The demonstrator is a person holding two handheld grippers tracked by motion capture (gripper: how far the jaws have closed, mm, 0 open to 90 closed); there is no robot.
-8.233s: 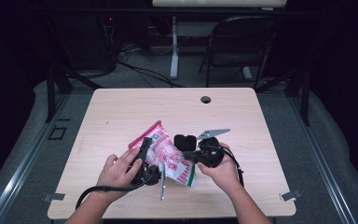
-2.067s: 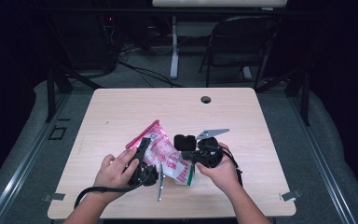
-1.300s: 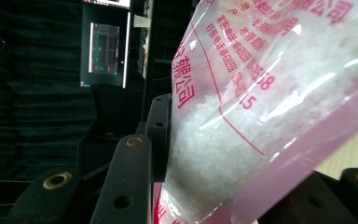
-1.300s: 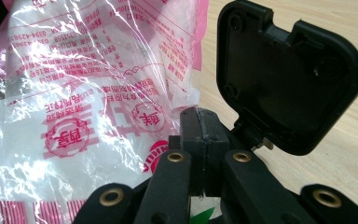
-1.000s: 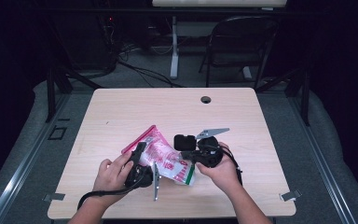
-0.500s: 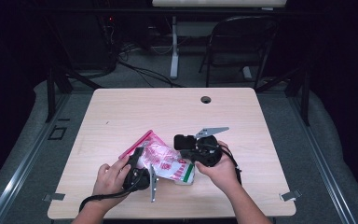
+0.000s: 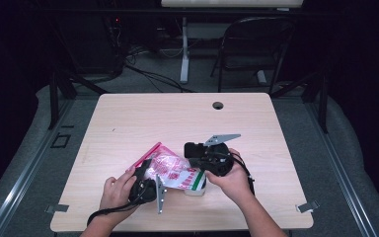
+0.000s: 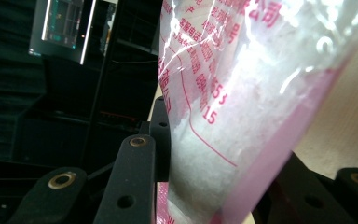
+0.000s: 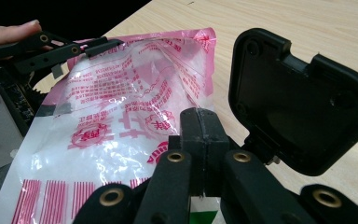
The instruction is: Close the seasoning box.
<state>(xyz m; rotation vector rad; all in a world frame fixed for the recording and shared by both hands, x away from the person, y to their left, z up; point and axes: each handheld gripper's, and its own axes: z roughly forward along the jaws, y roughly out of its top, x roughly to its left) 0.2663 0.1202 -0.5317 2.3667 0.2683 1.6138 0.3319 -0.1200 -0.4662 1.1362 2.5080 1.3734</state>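
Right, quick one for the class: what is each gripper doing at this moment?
Left gripper: closed on the pink-printed plastic bag of white granules.
Right gripper: fingers closed, pinching the same bag's edge.

We hold our left gripper (image 7: 147, 178) clamped on the bag (image 7: 175, 173), and our right gripper (image 7: 203, 157) pinches its other end, jaws pressed together.

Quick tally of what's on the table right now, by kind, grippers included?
Grippers: 2, left, right
Bags: 1, pink-printed clear bag of white grains, held between both
Total: 3
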